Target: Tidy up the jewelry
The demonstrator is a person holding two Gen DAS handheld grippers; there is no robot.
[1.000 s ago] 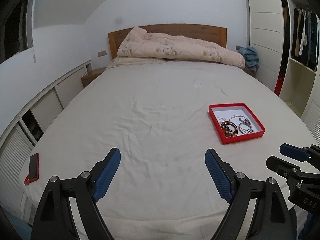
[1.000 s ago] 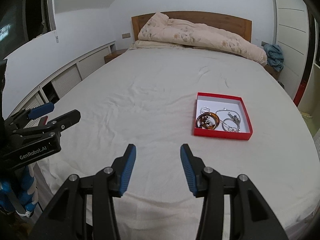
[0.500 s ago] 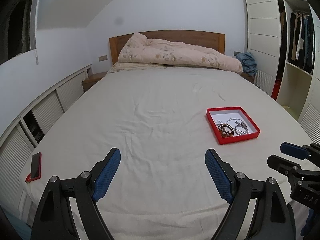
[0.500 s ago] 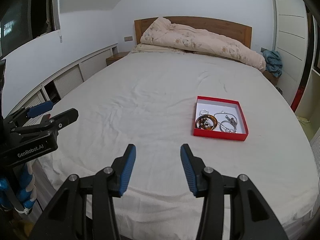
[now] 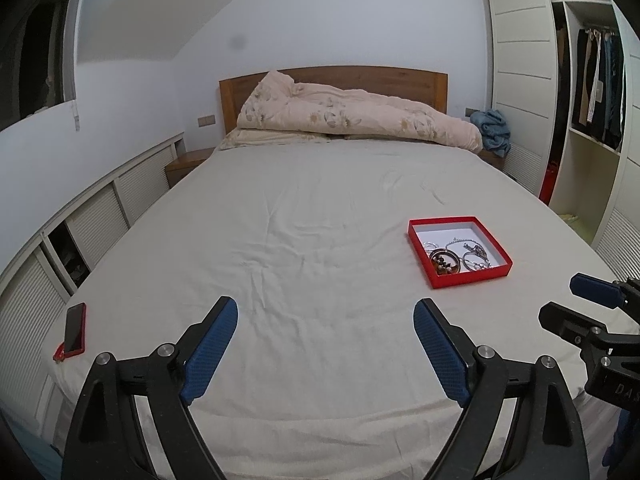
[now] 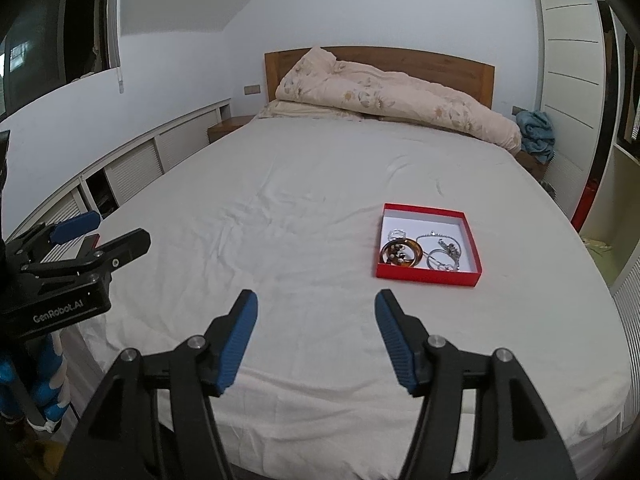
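Observation:
A red shallow box lies on the bed's right side. It holds an amber bangle, silver rings, a silver chain and a silver bracelet. My left gripper is open and empty above the bed's near edge, left of the box. My right gripper is open and empty, short of the box. Each gripper shows in the other's view, the right one and the left one.
The bed has a white sheet, a rolled floral duvet and a wooden headboard. A red-cased phone lies at the bed's near left corner. Low cabinets run along the left wall. A wardrobe stands on the right.
Both grippers have drawn back and up from the bed, so the box looks smaller and farther. The jaws stay open and the jewelry has not moved.

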